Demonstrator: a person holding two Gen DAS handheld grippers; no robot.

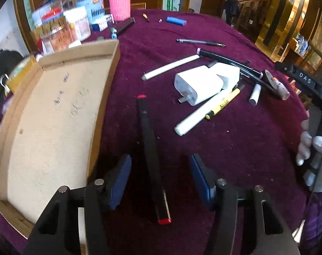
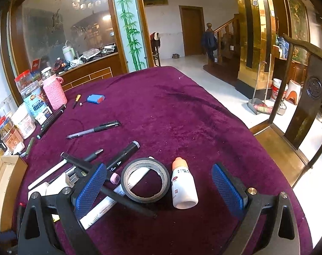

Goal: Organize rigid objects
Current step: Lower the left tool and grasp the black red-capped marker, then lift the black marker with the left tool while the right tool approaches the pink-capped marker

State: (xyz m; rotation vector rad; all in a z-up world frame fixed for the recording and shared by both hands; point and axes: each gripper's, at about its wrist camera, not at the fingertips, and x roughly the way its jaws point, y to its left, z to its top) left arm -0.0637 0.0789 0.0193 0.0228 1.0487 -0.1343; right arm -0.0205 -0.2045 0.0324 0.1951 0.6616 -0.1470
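Right now the left gripper (image 1: pixel 161 165) hangs low over the purple tablecloth (image 1: pixel 235 148) with its blue-padded jaws spread apart, and a black marker with red ends (image 1: pixel 152 159) lies on the cloth between them, touched by neither pad. Just to its left sits a shallow cardboard tray (image 1: pixel 54 114), its near wall close to the left finger. Beyond the marker lie two white chargers (image 1: pixel 205 80), a long white tube (image 1: pixel 201 112) with a yellow pen (image 1: pixel 222 104) beside it, and a white stylus (image 1: pixel 171 67).

Over at the right gripper (image 2: pixel 158 182), the jaws also stand wide apart, holding nothing. Between them on the cloth lie a roll of black tape (image 2: pixel 145 179) and a small white bottle with an orange cap (image 2: pixel 183 183), lying on its side just beside the roll
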